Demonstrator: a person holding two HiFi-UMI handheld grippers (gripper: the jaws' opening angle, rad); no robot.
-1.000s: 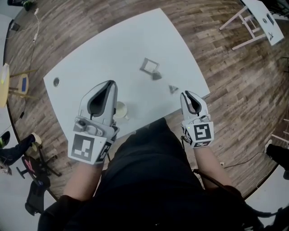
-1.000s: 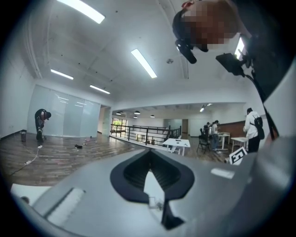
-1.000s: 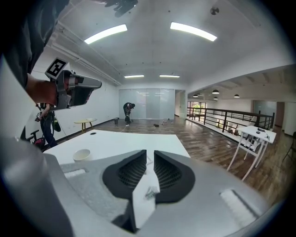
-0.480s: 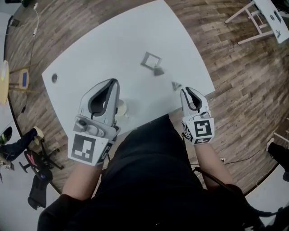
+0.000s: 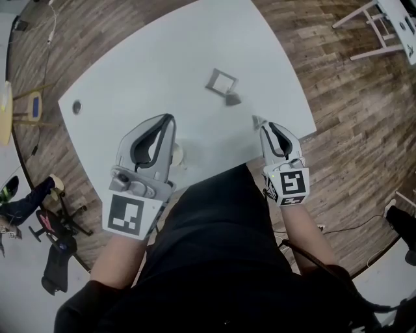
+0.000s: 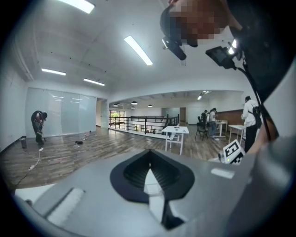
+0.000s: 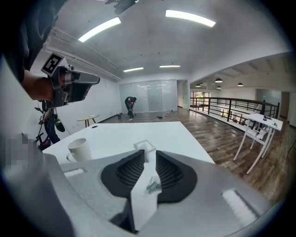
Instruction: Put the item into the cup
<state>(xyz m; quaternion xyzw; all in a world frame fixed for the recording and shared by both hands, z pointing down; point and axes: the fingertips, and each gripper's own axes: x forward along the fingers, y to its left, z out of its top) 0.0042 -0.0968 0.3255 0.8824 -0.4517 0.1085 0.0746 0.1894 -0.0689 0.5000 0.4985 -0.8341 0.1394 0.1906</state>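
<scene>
A small grey-green metal item (image 7: 151, 186) lies on the white table (image 5: 162, 65) near its front edge, seen through the gap of my right gripper (image 7: 148, 155). Those jaws have just been opening and stand apart, their pads not touching the item. In the head view the item (image 5: 258, 121) sits just beyond the right gripper (image 5: 266, 127). A white cup (image 7: 79, 149) stands upright to the left. From the head it is the cup (image 5: 177, 155) half hidden behind my left gripper (image 5: 169, 119). The left gripper (image 6: 149, 165) hangs above the table, its tips together and nothing held.
A square grey frame (image 5: 221, 81) and a small grey piece (image 5: 233, 99) lie farther back on the table. A round hole (image 5: 77, 106) marks its far left corner. The near table edge runs just under both hands. White trestle tables (image 5: 383, 19) stand on the wooden floor.
Both grippers have sunk a little toward the table. The right gripper's tips now sit closer to the small item. Cup and other pieces have not moved.
</scene>
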